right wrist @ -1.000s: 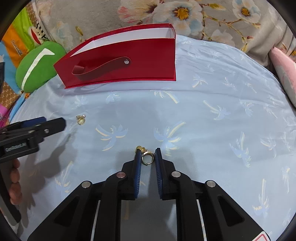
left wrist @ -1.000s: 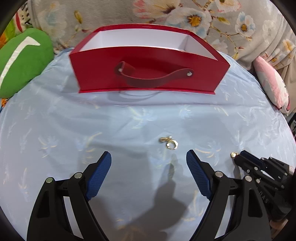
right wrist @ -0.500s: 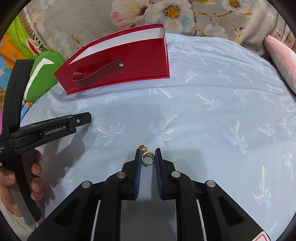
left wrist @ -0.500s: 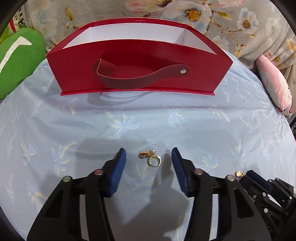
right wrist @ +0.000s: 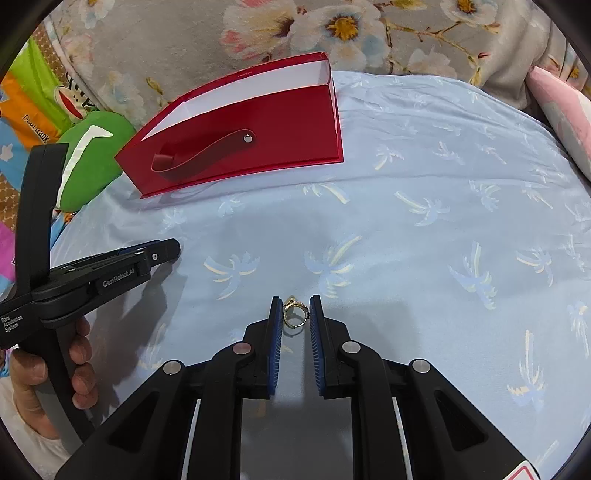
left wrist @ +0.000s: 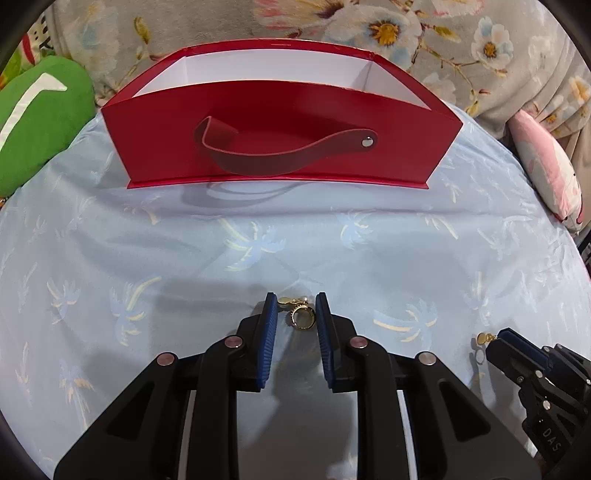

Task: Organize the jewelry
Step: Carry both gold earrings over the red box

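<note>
A gold earring with a pearl (left wrist: 300, 314) sits between the pads of my left gripper (left wrist: 295, 312), whose jaws are nearly closed around it on the blue sheet. My right gripper (right wrist: 296, 314) is shut on a second gold earring (right wrist: 293, 314) and holds it just above the sheet; it also shows at the right of the left wrist view (left wrist: 496, 341), with the earring's gold end (left wrist: 482, 339) sticking out. The open red box (left wrist: 280, 125) with a strap handle stands at the back; it also shows in the right wrist view (right wrist: 240, 133).
A green cushion (left wrist: 33, 114) lies at the far left, a pink pillow (left wrist: 546, 173) at the far right. Floral fabric (left wrist: 369, 26) rises behind the box. The left gripper's body and the hand holding it (right wrist: 55, 288) sit at the left of the right wrist view.
My left gripper moved forward to the pearl earring and its jaws closed from wide open to tight around it. My right gripper kept hold of its earring.
</note>
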Demonstrator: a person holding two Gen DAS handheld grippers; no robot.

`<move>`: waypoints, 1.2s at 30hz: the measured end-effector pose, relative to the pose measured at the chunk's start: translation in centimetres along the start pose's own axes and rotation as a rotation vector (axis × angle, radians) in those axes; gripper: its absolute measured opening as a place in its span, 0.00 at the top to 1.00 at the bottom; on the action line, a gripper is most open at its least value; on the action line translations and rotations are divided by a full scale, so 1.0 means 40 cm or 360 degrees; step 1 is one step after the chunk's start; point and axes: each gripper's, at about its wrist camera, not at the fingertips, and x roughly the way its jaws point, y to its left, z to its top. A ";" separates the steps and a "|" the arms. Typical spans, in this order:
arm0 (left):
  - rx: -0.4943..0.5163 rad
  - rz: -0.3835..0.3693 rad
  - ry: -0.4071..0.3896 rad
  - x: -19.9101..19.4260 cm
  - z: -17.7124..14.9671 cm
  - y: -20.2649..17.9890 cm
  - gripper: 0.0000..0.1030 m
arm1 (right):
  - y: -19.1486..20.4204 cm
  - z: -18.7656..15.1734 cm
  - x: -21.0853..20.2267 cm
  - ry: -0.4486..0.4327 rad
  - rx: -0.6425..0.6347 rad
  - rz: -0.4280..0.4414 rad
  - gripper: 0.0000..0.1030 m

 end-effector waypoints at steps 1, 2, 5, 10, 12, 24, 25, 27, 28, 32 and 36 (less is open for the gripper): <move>-0.0004 -0.0004 -0.0005 -0.006 -0.002 0.003 0.80 | 0.000 0.001 -0.004 -0.0005 0.0000 0.0005 0.87; -0.0009 -0.0007 -0.0013 -0.015 -0.004 0.008 0.80 | 0.001 0.002 -0.006 -0.0008 -0.0001 0.0007 0.87; -0.0034 -0.0013 -0.0038 -0.053 -0.008 0.031 0.80 | 0.004 0.006 -0.017 -0.0021 -0.0006 0.0018 0.87; -0.0074 -0.0022 -0.0085 -0.117 -0.004 0.063 0.80 | 0.024 0.026 -0.045 -0.0065 -0.0035 0.0055 0.87; -0.0087 -0.0009 -0.0118 -0.145 0.002 0.077 0.80 | 0.036 0.036 -0.060 -0.0090 -0.0059 0.0065 0.87; -0.0079 0.0047 -0.0292 -0.283 0.090 0.123 0.80 | 0.126 0.162 -0.164 -0.0287 -0.0229 0.0148 0.87; -0.0071 0.0054 -0.0309 -0.291 0.102 0.125 0.80 | 0.135 0.180 -0.173 -0.0308 -0.0248 0.0157 0.87; -0.0056 0.0074 -0.0340 -0.307 0.135 0.132 0.80 | 0.149 0.213 -0.189 -0.0350 -0.0277 0.0170 0.87; -0.0056 0.0072 -0.0354 -0.312 0.147 0.135 0.80 | 0.157 0.234 -0.198 -0.0375 -0.0295 0.0176 0.87; -0.0014 0.0136 -0.0466 -0.346 0.239 0.144 0.80 | 0.186 0.324 -0.229 -0.0482 -0.0354 0.0185 0.87; 0.0025 0.0167 -0.0556 -0.368 0.330 0.145 0.80 | 0.205 0.435 -0.236 -0.0560 -0.0373 0.0199 0.87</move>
